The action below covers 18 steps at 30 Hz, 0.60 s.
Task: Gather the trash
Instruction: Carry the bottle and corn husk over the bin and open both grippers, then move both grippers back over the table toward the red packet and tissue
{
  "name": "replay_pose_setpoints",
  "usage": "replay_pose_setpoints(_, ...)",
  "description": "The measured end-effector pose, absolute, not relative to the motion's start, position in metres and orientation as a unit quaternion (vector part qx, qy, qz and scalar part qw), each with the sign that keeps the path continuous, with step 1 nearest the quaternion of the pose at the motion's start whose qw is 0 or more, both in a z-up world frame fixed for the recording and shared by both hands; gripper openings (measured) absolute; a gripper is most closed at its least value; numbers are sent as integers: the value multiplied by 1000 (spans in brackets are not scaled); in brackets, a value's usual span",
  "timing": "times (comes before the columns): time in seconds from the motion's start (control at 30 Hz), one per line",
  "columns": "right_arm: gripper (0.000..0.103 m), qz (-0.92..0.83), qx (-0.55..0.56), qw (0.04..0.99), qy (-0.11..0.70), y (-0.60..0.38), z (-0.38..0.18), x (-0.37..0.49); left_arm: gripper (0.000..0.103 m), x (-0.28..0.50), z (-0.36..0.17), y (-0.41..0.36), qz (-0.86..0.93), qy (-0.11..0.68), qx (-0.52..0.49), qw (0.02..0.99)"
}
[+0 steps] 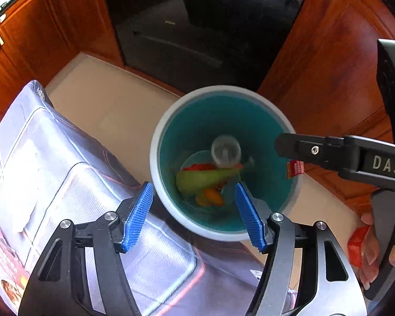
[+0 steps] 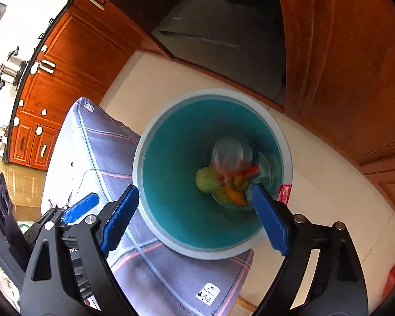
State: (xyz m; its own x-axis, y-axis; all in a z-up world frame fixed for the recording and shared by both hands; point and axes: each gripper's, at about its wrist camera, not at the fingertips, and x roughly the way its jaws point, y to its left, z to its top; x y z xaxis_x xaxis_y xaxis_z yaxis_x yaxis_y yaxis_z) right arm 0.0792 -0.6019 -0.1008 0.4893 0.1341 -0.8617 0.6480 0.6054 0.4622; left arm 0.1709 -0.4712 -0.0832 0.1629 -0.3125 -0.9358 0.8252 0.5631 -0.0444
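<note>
Both grippers, left gripper (image 1: 193, 217) and right gripper (image 2: 196, 217), are hovering spread and empty over the bin (image 1: 155, 158). Trash (image 1: 205, 181) is lying at its bottom: light, crushable, probably slippery; pinching the bottle (image 1: 226, 150) mid-body looks safest.

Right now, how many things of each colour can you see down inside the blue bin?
Inside the bin, as far as the blur allows:
Clear: 1, a plastic bottle
Green: 1, a long pale-green piece
Orange: 1, an orange scrap
Red: 1, a red scrap
Total: 4 that I can tell apart; there may be more underneath.
</note>
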Motion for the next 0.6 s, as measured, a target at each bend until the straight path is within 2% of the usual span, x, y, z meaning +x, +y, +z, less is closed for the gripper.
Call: replay_pose_setpoints(0.6,87,-150,380,782,472,-544,-42,57,77,155,-26,-386,-392,487,209,752)
